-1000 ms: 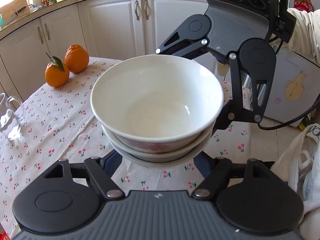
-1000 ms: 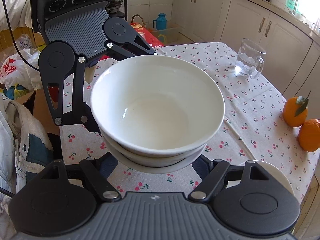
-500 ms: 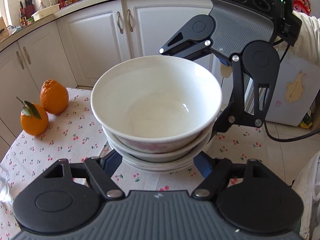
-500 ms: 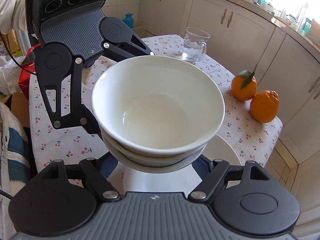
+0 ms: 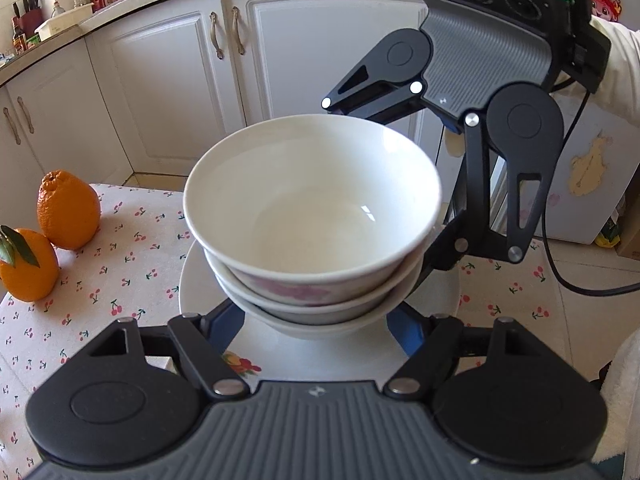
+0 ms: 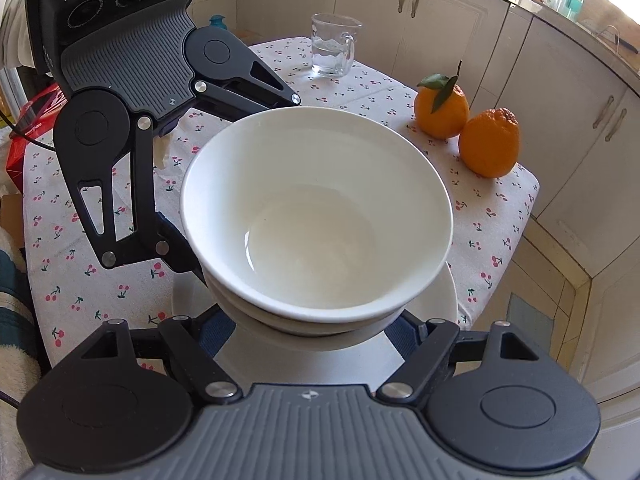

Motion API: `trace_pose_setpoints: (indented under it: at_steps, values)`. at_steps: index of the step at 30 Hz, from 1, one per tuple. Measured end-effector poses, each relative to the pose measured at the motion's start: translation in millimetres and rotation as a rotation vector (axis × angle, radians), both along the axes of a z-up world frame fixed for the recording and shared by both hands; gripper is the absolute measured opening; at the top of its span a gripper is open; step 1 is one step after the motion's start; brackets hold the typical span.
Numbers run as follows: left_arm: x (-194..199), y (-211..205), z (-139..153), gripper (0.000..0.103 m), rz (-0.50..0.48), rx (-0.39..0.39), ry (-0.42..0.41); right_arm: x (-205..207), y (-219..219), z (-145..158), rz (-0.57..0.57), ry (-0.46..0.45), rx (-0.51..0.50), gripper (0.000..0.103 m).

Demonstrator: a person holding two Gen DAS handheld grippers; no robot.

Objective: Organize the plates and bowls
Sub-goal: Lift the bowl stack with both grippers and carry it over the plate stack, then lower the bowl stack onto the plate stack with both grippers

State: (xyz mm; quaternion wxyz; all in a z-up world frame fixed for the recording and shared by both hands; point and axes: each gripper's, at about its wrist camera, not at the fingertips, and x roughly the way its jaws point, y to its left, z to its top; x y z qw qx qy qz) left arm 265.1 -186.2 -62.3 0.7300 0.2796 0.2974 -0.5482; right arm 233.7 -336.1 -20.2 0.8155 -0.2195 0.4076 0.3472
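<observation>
Two oranges on cherry-print tablecloth, white kitchen cabinets behind

I am in a home kitchen. White cabinet doors with curved handles run under a countertop crowded with bottles and a knife block. Below me stands a small table in a cherry-print cloth, bearing two oranges and a glass mug.

Stacked bowls between both grippers' jaws, above plate, oranges left
</observation>
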Motion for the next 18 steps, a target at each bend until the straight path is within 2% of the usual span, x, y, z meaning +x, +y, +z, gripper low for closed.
trace_pose_setpoints:
  at_steps: [18]
  values:
    - [8.7, -2.3, -3.8, 0.078, 0.017, -0.007, 0.032, 6.4, -7.4, -5.5, -0.025, 0.026, 0.021, 0.084]
